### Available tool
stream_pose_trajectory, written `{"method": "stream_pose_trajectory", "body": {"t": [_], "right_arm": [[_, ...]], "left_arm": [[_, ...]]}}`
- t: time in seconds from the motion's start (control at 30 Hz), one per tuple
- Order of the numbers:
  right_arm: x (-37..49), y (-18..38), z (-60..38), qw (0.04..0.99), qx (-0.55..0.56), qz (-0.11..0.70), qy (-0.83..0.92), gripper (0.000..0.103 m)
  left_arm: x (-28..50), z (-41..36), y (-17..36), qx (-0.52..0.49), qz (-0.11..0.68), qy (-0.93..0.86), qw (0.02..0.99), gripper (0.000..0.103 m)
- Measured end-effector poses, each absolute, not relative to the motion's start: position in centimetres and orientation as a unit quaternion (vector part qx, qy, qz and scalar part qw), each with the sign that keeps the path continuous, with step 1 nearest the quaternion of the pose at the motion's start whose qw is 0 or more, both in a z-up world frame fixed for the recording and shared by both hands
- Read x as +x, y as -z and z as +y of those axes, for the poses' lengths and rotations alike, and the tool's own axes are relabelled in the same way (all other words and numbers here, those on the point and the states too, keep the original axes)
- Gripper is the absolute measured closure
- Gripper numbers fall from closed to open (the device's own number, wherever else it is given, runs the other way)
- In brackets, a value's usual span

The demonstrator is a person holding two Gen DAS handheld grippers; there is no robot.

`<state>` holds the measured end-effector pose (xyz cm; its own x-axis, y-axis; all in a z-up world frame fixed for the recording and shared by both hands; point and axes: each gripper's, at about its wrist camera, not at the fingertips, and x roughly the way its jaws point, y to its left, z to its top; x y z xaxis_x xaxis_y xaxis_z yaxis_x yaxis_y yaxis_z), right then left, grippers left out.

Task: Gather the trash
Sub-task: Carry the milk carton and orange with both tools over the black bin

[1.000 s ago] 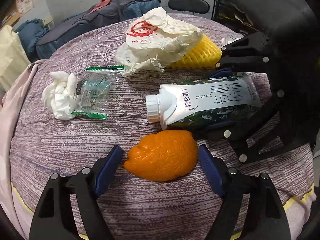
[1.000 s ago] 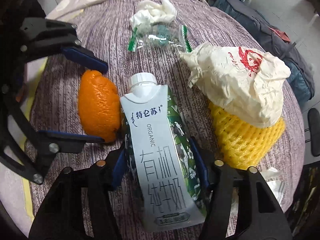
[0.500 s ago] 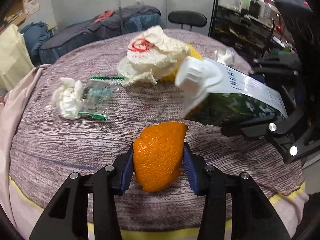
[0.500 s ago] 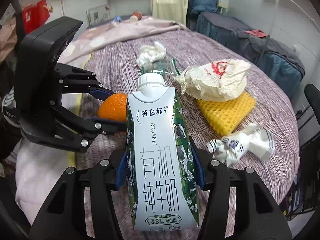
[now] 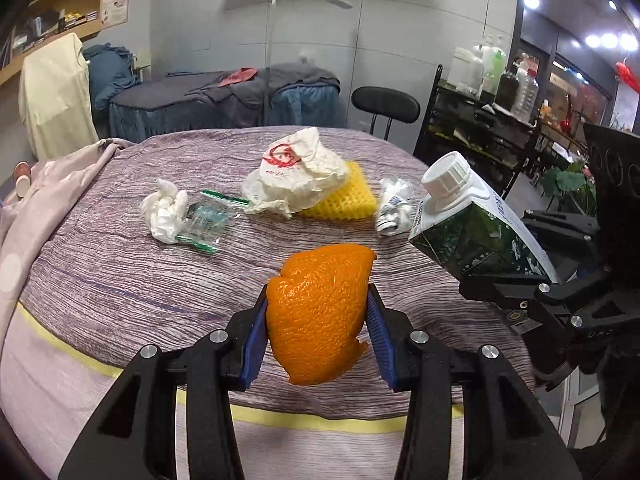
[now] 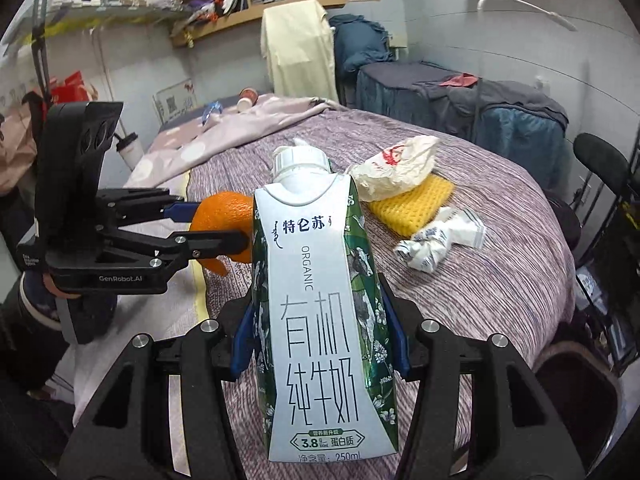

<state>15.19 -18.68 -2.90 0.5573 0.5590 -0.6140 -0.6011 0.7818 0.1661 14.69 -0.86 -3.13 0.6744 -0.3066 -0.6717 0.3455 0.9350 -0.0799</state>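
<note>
The left gripper (image 5: 316, 316) jaws clenched the orange peel (image 5: 320, 312); the right gripper (image 6: 320, 332) jaws clamped the milk carton (image 6: 320, 320), whose slick tapered sides might slip forward.

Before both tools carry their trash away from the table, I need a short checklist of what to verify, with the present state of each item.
1. Left tool shut on the orange peel: ok, blue pads press both sides.
2. Right tool shut on the green-and-white milk carton: ok.
3. Both items lifted off the purple striped tablecloth: ok.
4. White screw cap on the carton: ok, in place.
5. Trash bin located: cannot tell; a dark container shows at the lower right of the right wrist view.
6. Table cleared: not ok; the crumpled white tissue, the yellow foam net and wrappers remain.
</note>
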Motion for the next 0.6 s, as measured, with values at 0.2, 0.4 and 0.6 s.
{"method": "stream_pose_trajectory", "body": {"t": [0.2,0.4,0.6], "right_arm": [[13.3,2.9,-21.7,0.897,0.010,0.325,-0.298,0.050],[11.1,3.3,-25.3,0.912,0.046,0.316,-0.257,0.049],[8.8,4.1,-29.6,0.924,0.083,0.313,-0.204,0.049]], "left_arm": [[12.9,-2.8,2.2,0.012,0.347,0.196,0.917,0.059],[11.7,-5.4,1.5,0.005,0.334,0.220,0.917,0.059],[10.9,-8.3,1.3,0.000,0.329,0.246,0.912,0.059]]}}
